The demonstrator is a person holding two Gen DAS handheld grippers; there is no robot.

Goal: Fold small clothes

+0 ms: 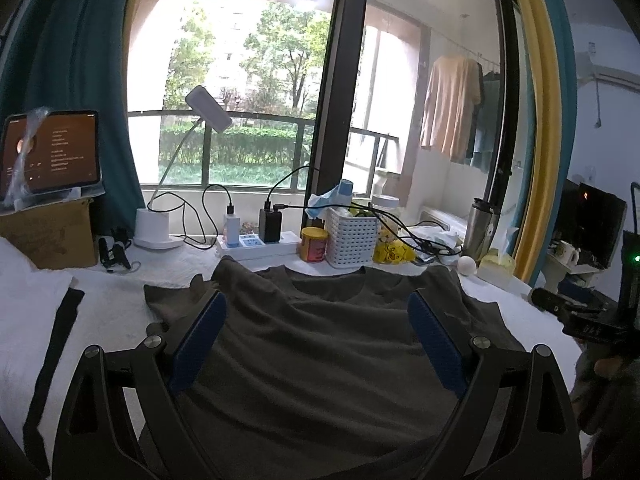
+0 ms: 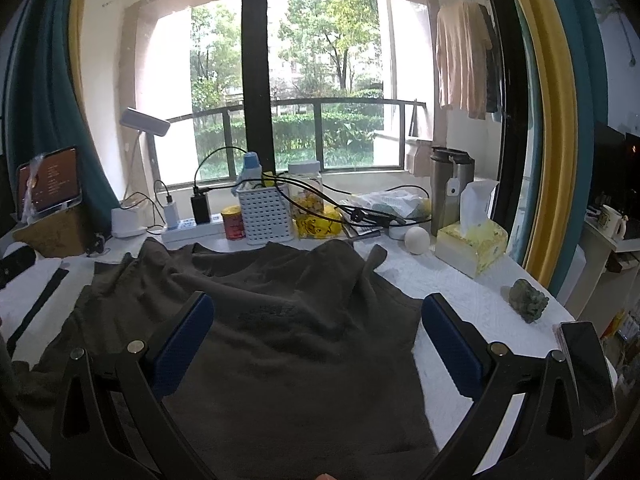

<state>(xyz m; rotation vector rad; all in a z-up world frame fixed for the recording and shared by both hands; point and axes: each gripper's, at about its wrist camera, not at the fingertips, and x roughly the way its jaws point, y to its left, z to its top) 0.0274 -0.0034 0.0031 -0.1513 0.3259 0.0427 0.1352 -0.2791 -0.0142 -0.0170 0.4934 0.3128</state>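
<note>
The dark t-shirt (image 1: 316,340) lies spread, slightly rumpled, on the white surface (image 2: 448,288). The left gripper (image 1: 316,320) and right gripper (image 2: 316,320) hover released above it, holding nothing. Folding seems unstarted; next, each should pinch an edge

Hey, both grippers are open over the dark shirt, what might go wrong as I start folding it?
The dark shirt's far edge lies close to the red can and white basket; lifting it may knock them. The black cables trail nearby and might snag. The phone sits at the table's right edge, beside the right gripper, so a sweep might push it off.
</note>
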